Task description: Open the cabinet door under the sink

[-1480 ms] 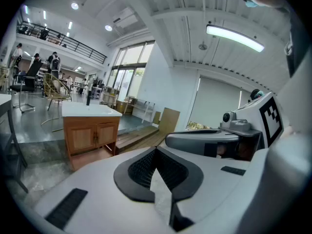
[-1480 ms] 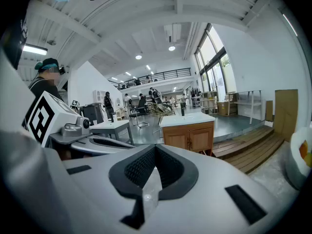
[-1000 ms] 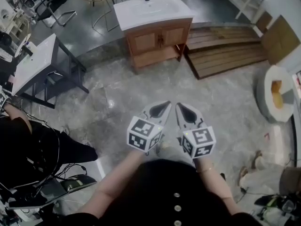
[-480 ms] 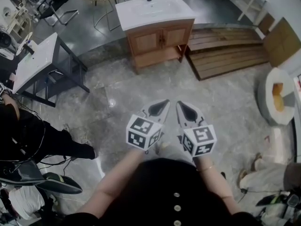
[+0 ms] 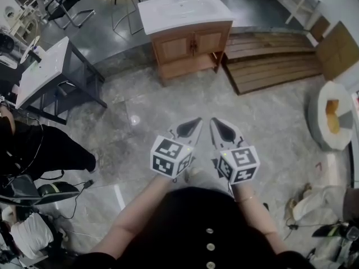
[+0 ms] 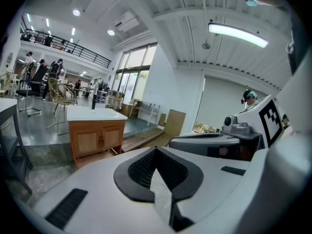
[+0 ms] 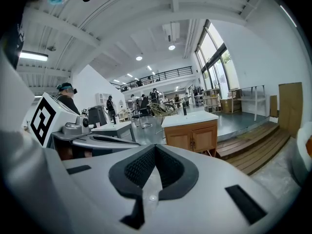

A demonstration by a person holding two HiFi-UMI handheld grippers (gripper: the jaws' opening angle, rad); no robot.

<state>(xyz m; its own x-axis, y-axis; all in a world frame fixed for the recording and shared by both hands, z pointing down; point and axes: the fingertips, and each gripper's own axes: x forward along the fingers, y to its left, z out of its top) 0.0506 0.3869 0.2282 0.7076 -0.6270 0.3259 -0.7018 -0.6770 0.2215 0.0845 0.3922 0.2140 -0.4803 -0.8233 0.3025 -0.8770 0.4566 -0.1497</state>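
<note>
- The left gripper point(image 5: 192, 128) and right gripper point(image 5: 221, 129) sit side by side close to the person's body, each with its jaws pressed together on nothing.
- Bare stone floor point(image 5: 157, 111) separates them from the target.
- Well ahead, the cabinet point(image 5: 168, 63) stands under the white sink point(image 5: 182, 10), with both wooden doors point(image 5: 208, 41) closed. The doors are probably rigid and swing lightly, and are best pinched at the small dark handles point(image 5: 192, 47) where they meet.
</note>
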